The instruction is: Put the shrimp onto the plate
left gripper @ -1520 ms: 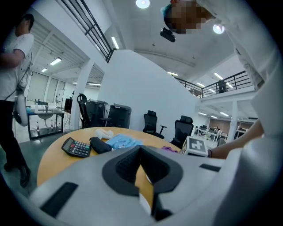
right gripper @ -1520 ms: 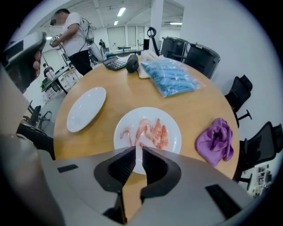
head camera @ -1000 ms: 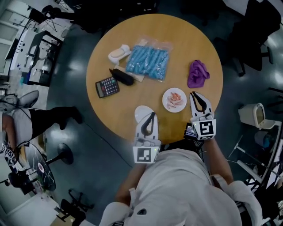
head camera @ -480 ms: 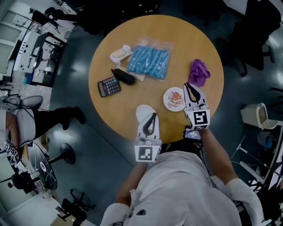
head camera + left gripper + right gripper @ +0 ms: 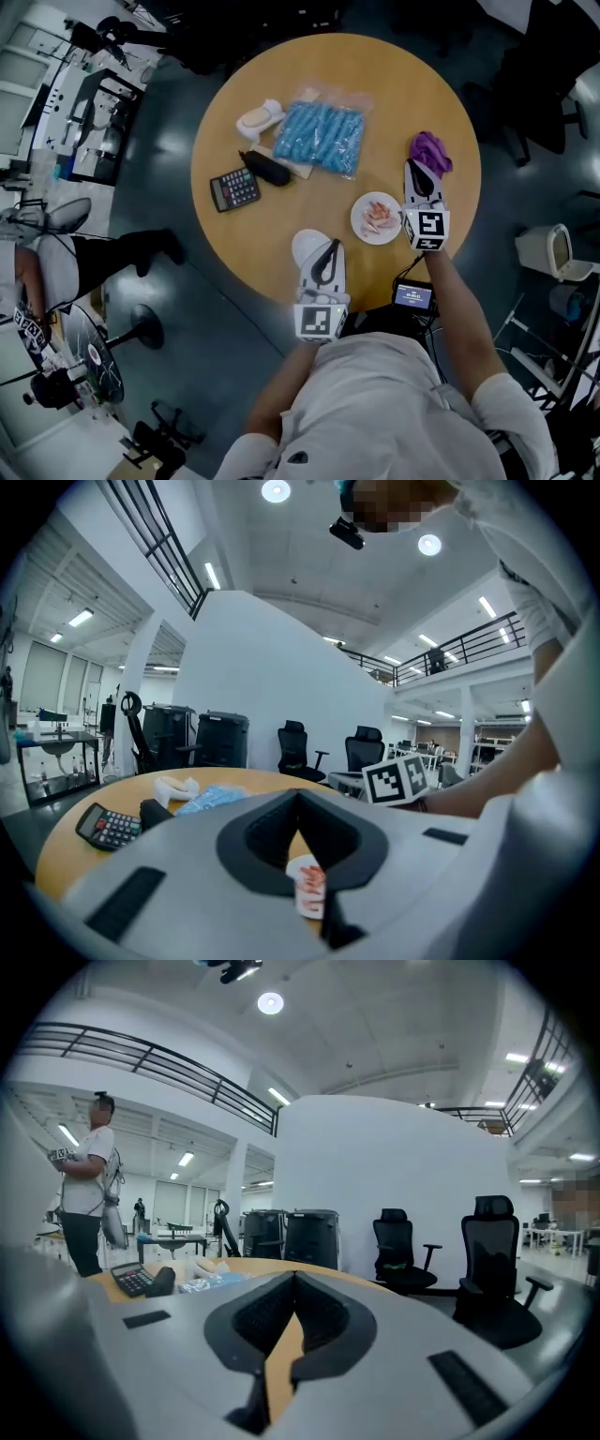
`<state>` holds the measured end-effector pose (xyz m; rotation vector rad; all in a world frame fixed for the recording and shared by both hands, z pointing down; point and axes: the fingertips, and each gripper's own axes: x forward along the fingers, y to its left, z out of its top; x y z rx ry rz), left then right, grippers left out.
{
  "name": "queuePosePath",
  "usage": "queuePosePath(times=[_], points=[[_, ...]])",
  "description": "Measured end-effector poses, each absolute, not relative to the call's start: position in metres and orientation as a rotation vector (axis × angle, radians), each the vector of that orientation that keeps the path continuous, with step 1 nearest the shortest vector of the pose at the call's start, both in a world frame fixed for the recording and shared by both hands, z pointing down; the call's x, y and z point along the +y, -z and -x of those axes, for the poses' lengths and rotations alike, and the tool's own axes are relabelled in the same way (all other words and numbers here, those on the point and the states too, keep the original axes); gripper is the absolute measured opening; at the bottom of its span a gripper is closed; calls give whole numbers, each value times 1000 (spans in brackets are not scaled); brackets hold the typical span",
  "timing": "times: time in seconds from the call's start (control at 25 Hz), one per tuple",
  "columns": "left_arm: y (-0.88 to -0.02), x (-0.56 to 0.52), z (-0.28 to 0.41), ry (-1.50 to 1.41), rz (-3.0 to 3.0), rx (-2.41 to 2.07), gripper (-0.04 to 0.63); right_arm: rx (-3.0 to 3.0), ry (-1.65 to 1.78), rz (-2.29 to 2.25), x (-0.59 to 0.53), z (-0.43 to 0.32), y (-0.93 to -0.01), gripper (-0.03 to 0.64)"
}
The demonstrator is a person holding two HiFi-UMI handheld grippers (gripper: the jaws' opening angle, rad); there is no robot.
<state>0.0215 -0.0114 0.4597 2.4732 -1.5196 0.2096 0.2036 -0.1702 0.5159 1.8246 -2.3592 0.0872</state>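
Round table, seen from above. Shrimp lies on the white plate, pink pieces inside the rim; no other shrimp spotted on the tabletop. Right claw is clenched on nothing: its jaws have just been closing, and its own view shows only bare tabletop in the slit between them. The plate sits just beside this claw, on its left, level with its body rather than its tips; whether the two touch can't be settled from above. Purple cloth is bunched right at its tips, slightly to their right. Left claw is also drawn together and empty, near the table's close edge. The plate is ahead of it and to its right, well clear. The shrimp shows through the narrow slit of its jaws as something beyond, not gripped. Reading: placement looks done, and the step in hand is getting the right claw away clean. To do it well, I'd lift before travelling sideways, since the plate looks light and a brush along its rim could slide it or tip a piece out. Keep the tips off the cloth, which would likely snag and drag. Leave the left claw parked; it has no work near the plate. Last check worth making: every piece within the rim, none overhanging.
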Motion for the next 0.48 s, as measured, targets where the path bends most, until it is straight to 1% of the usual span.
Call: queuePosePath(times=[0.16,0.48], points=[[-466,-15,-22,-220,-2463,-1517,8,-2280,-63,-1855,-194,-236,-538,17],[-477,-17,-12,-265,-2434,-1519,8,-2165,72,-1877,-218,-311,-550,17]])
